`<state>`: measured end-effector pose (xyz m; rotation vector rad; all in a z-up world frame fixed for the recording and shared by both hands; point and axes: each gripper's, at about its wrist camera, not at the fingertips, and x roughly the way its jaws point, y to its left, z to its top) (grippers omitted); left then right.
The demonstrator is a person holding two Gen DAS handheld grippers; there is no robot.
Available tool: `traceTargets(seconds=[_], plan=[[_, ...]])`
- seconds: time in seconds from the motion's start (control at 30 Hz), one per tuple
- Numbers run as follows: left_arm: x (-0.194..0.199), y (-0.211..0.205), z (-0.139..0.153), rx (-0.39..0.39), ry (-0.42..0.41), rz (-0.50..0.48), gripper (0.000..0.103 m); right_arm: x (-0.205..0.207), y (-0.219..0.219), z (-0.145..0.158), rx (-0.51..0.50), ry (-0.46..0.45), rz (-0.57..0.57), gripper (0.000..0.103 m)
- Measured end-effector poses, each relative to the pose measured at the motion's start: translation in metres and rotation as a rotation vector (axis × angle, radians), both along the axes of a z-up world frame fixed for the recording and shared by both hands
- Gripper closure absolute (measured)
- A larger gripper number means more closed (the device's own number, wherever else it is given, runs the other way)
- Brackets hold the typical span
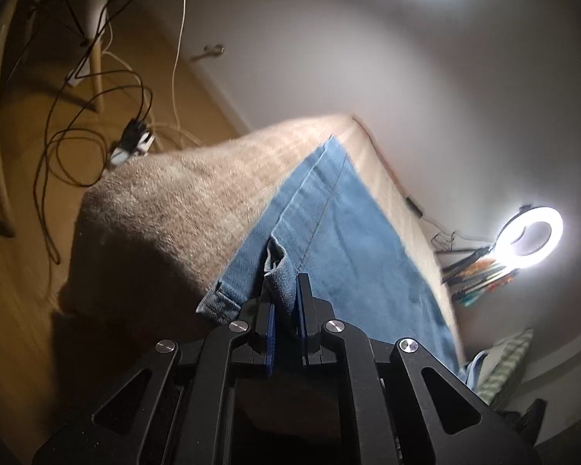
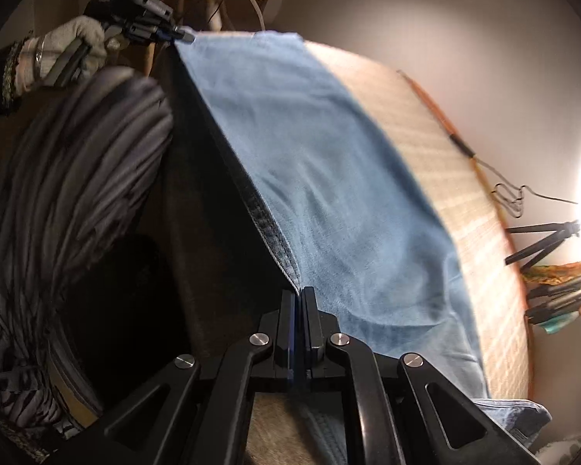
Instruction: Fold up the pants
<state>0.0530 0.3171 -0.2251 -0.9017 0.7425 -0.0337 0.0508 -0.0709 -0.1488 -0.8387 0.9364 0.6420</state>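
Both black two-finger tools, left [image 1: 284, 290] and right [image 2: 299, 302], pinch light blue denim pants [image 2: 329, 193] over a beige towel-covered desk [image 1: 166, 201]; thin grips risk slipping.

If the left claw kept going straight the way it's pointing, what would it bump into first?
The left gripper is shut on a fold of the blue jeans, so it would probably press into the denim stretched ahead, then the towel-covered surface beneath. Depth is hard to judge.

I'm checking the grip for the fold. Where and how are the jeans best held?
By the near edge, as now: the left gripper pinches a bunched corner of the jeans, the right gripper the stitched hem. The edge overhangs the blanket, so fingers close from the side.
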Motion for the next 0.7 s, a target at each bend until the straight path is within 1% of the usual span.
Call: traceTargets(seconds=[0.1, 0.23, 0.3, 0.43, 0.53, 0.57, 0.6, 0.67, 0.7], plan=[[0.001, -0.006, 0.01, 0.067, 0.0, -0.021, 0.095, 0.0, -0.003, -0.004, 0.002, 0.024, -0.002, 0.102], [-0.005, -0.009, 0.024, 0.125, -0.018, -0.039, 0.095, 0.001, -0.011, 0.006, 0.053, 0.035, -0.027, 0.102], [-0.002, -0.011, 0.021, 0.151, 0.004, -0.049, 0.095, 0.004, -0.014, 0.005, 0.068, 0.043, -0.04, 0.102], [-0.001, -0.011, 0.014, 0.162, 0.03, -0.051, 0.095, 0.005, -0.011, -0.015, 0.031, 0.067, -0.035, 0.102], [0.001, -0.012, 0.02, 0.21, 0.057, -0.065, 0.087, 0.01, -0.015, -0.014, 0.072, 0.086, -0.069, 0.102], [0.003, -0.012, 0.023, 0.24, 0.085, -0.071, 0.083, 0.013, -0.018, -0.012, 0.097, 0.097, -0.09, 0.1], [0.004, -0.014, 0.026, 0.252, 0.096, -0.075, 0.082, 0.016, -0.022, -0.009, 0.13, 0.113, -0.112, 0.098], [0.007, -0.013, 0.037, 0.316, 0.139, -0.063, 0.082, 0.02, -0.029, -0.004, 0.178, 0.129, -0.143, 0.095], [0.009, -0.012, 0.041, 0.335, 0.152, -0.062, 0.082, 0.021, -0.033, -0.001, 0.202, 0.126, -0.162, 0.086]])
